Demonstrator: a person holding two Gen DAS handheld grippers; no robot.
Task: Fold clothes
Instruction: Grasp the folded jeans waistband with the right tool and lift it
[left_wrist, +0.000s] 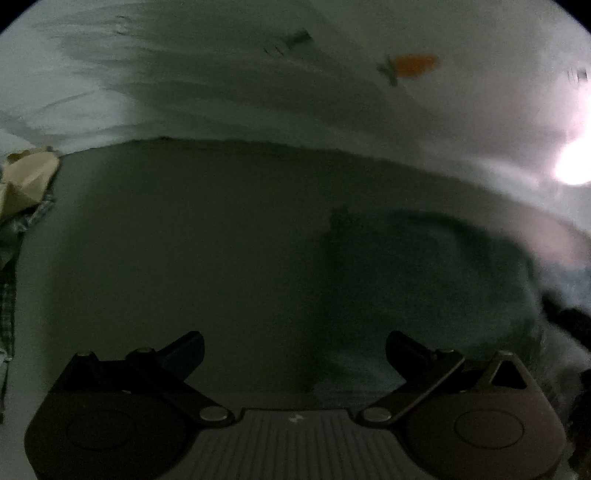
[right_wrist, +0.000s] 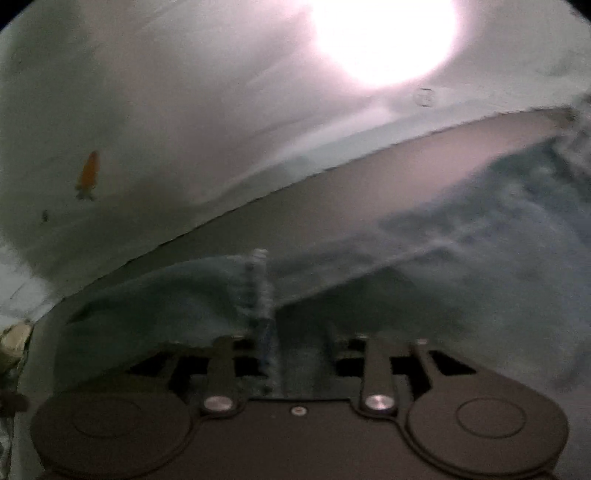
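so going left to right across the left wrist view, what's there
cream cloth bundle at the left edge → bare table top → open left tool low in the middle → dark blue-grey garment → orange mark on the floor beyond → bright glare at the right edge

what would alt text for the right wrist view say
Blurred, dim fisheye view: the right claw has blue denim fabric bunched between its fingers, a frayed seam running up the middle. Beyond lie a grey table, pale floor with a small orange object, and a bright glare.
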